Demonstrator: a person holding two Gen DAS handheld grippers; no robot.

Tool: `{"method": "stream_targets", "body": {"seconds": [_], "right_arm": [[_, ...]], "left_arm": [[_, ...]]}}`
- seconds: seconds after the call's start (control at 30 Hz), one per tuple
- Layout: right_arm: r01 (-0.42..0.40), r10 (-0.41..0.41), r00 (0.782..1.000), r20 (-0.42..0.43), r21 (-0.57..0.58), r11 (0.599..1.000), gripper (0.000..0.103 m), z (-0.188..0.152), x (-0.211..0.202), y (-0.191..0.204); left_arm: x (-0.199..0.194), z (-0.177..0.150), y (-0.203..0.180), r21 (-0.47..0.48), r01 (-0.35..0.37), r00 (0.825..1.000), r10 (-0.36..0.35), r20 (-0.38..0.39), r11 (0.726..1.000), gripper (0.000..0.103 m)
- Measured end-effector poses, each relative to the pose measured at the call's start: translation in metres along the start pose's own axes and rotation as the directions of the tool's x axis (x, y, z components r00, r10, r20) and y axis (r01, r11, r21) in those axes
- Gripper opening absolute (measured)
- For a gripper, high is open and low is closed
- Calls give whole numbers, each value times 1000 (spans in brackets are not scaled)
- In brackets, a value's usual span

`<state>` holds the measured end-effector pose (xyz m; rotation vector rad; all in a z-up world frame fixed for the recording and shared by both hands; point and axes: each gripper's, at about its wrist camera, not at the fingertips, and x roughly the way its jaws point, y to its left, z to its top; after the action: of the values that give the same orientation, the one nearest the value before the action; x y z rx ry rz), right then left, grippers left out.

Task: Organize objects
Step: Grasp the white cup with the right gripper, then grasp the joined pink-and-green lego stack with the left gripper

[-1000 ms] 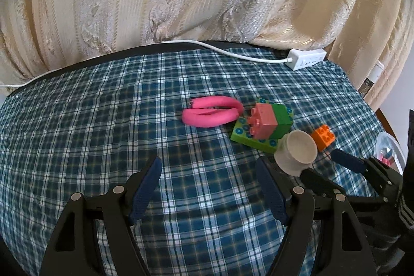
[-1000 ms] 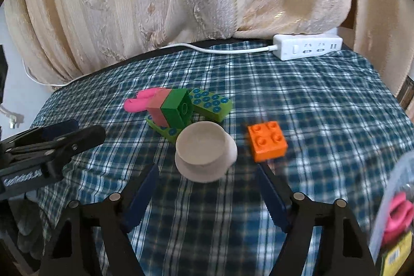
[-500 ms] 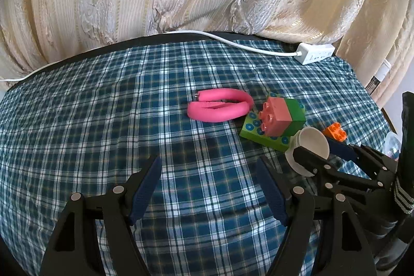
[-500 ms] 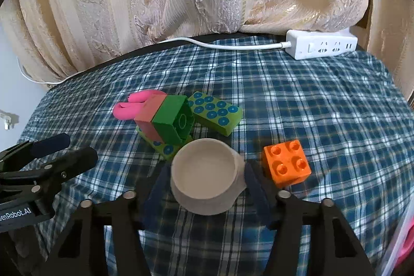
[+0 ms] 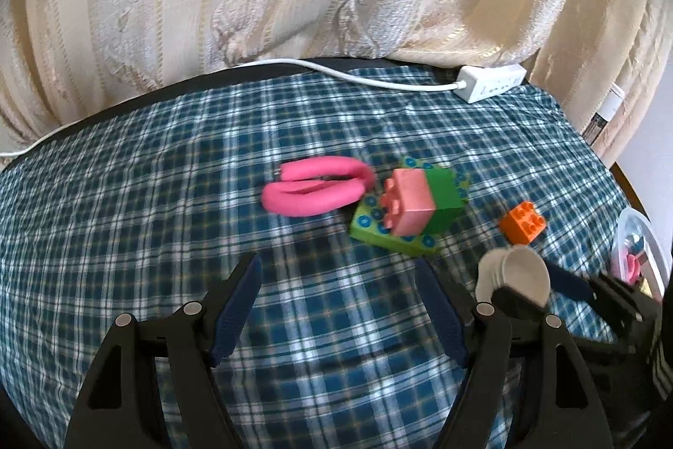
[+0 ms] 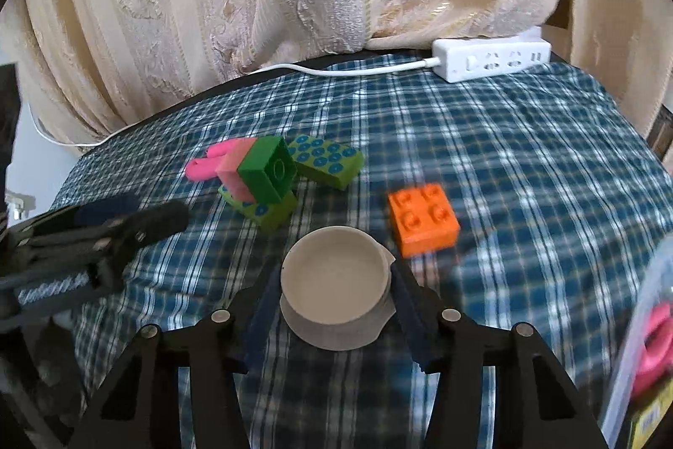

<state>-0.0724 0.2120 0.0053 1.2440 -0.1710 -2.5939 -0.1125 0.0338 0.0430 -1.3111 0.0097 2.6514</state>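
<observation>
The right gripper [image 6: 336, 297] has its pads clamped on opposite walls of the small beige bowl [image 6: 335, 280], which sits between the fingers, mouth up. It looks rigid, light and smooth (a grip below the rim seems safest), possibly ceramic, though blur hides that. The orange brick [image 6: 422, 219] lies just beyond the right finger. The left gripper [image 5: 336, 306] stands wide and empty over bare cloth.
</observation>
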Motion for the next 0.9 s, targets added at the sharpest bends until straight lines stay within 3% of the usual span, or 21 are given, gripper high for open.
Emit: {"method": "stream_targets", "body": {"seconds": [0.27, 0.73, 0.9], "right_arm": [[-6, 6, 1000, 13, 41, 999, 56, -18, -17, -4], [-11, 10, 999, 34, 28, 1000, 56, -26, -17, -4], [-17, 15, 999, 35, 32, 999, 56, -26, -17, -5]], "left_arm": [[6, 10, -26, 36, 24, 1000, -24, 11, 999, 76], [36, 27, -45, 52, -5, 1000, 5, 6, 999, 75], [42, 29, -48, 60, -3, 1000, 3, 2, 998, 60]]}}
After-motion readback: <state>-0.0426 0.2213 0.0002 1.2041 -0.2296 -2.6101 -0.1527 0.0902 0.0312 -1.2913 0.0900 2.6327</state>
